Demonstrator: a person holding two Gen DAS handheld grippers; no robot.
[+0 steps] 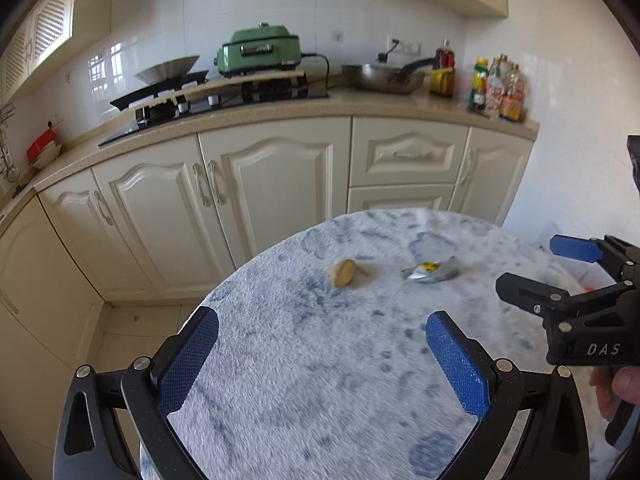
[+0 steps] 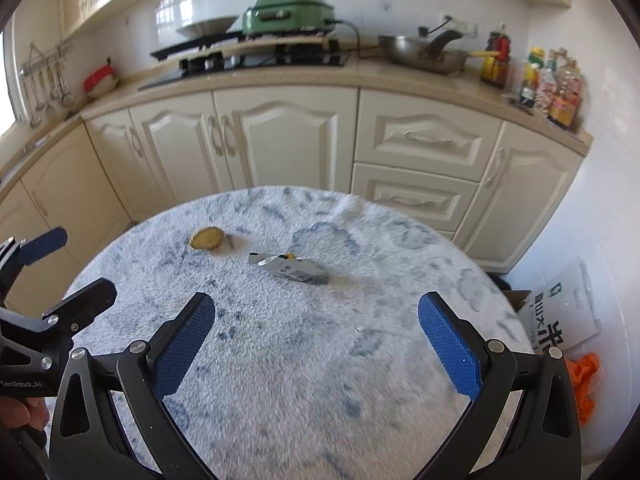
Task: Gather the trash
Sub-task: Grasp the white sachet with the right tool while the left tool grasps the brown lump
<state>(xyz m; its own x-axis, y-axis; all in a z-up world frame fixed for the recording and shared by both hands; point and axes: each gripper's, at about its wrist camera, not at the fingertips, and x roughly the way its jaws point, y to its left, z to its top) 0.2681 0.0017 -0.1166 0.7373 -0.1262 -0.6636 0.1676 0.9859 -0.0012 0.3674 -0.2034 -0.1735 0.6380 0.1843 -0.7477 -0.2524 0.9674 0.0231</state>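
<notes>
- Because nothing is gripped yet, you hold the left gripper (image 1: 322, 330) and the right gripper (image 2: 316, 316) spread wide above the near part of the table (image 2: 280, 380), facing the trash.
- Both pieces lie near the table's middle: the foil wrapper (image 2: 290, 267) has its long axis left-right, slightly slanted; the ginger piece (image 2: 207, 238) lies just left of it, also crosswise.

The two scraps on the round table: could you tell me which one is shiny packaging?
The crumpled silver wrapper, to the right of the matte tan peel piece; it is foil-like, with printed markings.
</notes>
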